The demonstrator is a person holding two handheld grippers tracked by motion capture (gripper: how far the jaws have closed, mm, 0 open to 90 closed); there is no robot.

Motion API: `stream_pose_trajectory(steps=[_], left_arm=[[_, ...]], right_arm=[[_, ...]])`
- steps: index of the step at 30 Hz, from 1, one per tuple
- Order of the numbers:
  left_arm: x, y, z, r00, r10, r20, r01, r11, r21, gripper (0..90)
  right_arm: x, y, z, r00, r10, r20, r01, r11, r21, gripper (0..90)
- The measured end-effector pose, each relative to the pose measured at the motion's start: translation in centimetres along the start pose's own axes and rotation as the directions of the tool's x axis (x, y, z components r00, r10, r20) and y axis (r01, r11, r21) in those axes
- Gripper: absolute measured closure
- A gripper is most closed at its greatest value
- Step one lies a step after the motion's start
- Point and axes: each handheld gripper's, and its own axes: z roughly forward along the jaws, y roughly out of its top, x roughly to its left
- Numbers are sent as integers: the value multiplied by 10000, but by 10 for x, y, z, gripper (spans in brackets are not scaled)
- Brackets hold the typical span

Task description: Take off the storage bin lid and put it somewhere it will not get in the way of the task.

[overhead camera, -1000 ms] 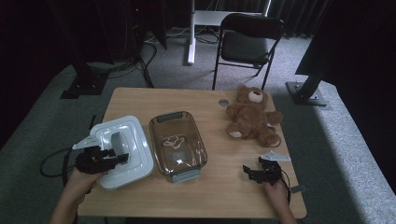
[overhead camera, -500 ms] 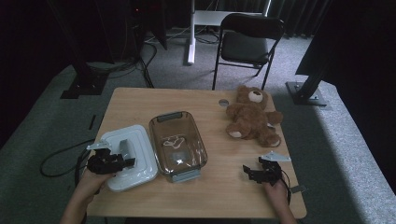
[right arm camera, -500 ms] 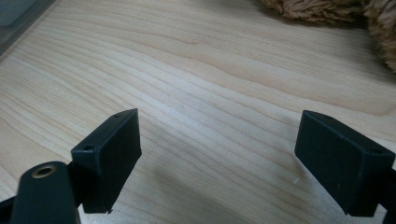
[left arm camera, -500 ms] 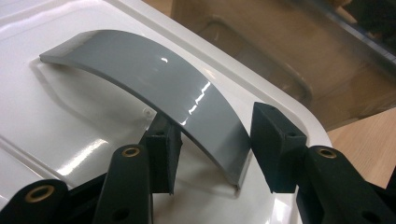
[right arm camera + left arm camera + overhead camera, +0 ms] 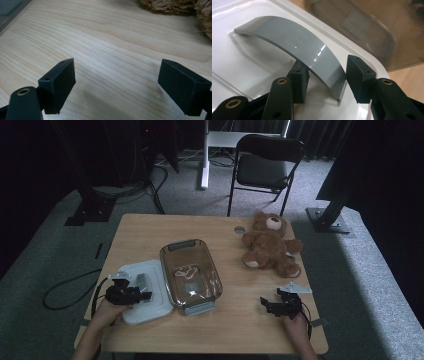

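Lying ahead: one lid (image 5: 150,290), one tub (image 5: 192,275), one bear (image 5: 270,245)

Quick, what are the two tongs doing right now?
Left tongs: open, jaws on either side of the grey lid handle, not clamped.
Right tongs: wide open, holding nothing.

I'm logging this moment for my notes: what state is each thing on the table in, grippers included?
White lid: off the container, flat on the table beside it.
Grey lid handle: between the left gripper's jaws, not clamped.
Clear container: uncovered, upright.
Teddy bear: lying on the table, untouched.
Left gripper: open around the handle.
Right gripper: open, over bare wood.
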Motion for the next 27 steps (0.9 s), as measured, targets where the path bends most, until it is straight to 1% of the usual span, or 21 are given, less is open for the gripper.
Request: stream_pose_trajectory(steps=[1, 4, 5, 6, 7, 10, 11, 14, 15, 16, 17, 18, 19, 20, 21, 22, 23, 24, 25, 26, 27], left_arm=[[3, -1, 4, 10000, 16, -29, -16, 10000, 11, 563], [5, -2, 8, 9999, -37, -142, 37, 10000, 21, 567], [6, -3, 11, 9995, -63, -319, 63, 10000, 6, 563], [6, -3, 11, 9995, -63, -319, 63, 10000, 6, 555], [6, -4, 12, 9985, 79, -550, -76, 10000, 65, 537], [4, -5, 12, 9978, 91, -656, -96, 9999, -77, 430], [3, -6, 13, 9967, 7, -808, -15, 10000, -91, 393], [1, -6, 12, 9975, -69, -708, 62, 9999, -110, 273], [-2, -6, 11, 9945, -128, -1041, 107, 9997, -205, 247], [-2, -6, 11, 9945, -128, -1041, 107, 9997, -205, 186], [-4, -8, 10, 9933, -56, -1158, 26, 9996, -264, 170], [-4, -8, 10, 9933, -56, -1158, 26, 9996, -264, 170], [-6, -11, 7, 9915, -34, -1303, -42, 9983, -584, 164], [-6, -11, 7, 9915, -34, -1303, -42, 9983, -584, 137], [-8, -14, 5, 9865, 25, -1637, -138, 9976, -680, 98], [-8, -14, 5, 9865, 25, -1637, -138, 9976, -680, 98], [-9, -17, 0, 9813, 79, -1925, -234, 9967, -780, 98], [-9, -17, 0, 9813, 79, -1925, -234, 9967, -780, 98], [-9, -19, -5, 9786, -160, -2053, -46, 9951, -993, 98], [-9, -19, -5, 9786, -160, -2053, -46, 9951, -993, 97], [-8, -22, -9, 9725, -333, -2307, 60, 9930, -1181, 73]], right_arm=[[0, 0, 0, 10000, 0, -11, 0, 10000, -4, 137], [0, 0, 0, 10000, -4, -11, 4, 10000, -3, 137], [0, 0, 0, 10000, 6, -24, -6, 10000, -11, 137], [0, 0, 0, 10000, 6, -24, -6, 10000, -11, 137], [0, 0, 0, 10000, 7, -21, -7, 10000, -30, 137], [0, 0, 0, 10000, 11, -24, -11, 10000, -39, 137], [0, 0, 0, 10000, -7, -10, 7, 10000, -4, 137], [0, 0, 0, 10000, -9, 0, 9, 10000, -9, 137], [0, 0, 0, 10000, 18, 17, -18, 10000, -17, 137], [0, 0, 0, 10000, 18, 17, -18, 10000, -17, 137], [0, 0, 0, 10000, 16, 15, -16, 10000, -36, 137], [0, 0, 0, 10000, 16, 15, -16, 10000, -36, 137], [0, 0, -1, 10000, 11, 18, -11, 10000, -58, 137], [0, 0, -1, 10000, 11, 18, -11, 10000, -58, 137], [0, 0, -1, 10000, 10, 6, -10, 10000, -69, 137], [0, 0, -1, 10000, 10, 6, -10, 10000, -69, 137], [0, 0, 0, 10000, 8, -3, -8, 10000, -61, 137], [0, 0, 0, 10000, 8, -3, -8, 10000, -61, 137], [0, 0, 0, 10000, -2, -7, 2, 10000, -58, 137], [0, 0, 0, 10000, -2, -7, 2, 10000, -58, 137], [0, 0, 0, 10000, -18, 4, 18, 10000, -30, 137]])
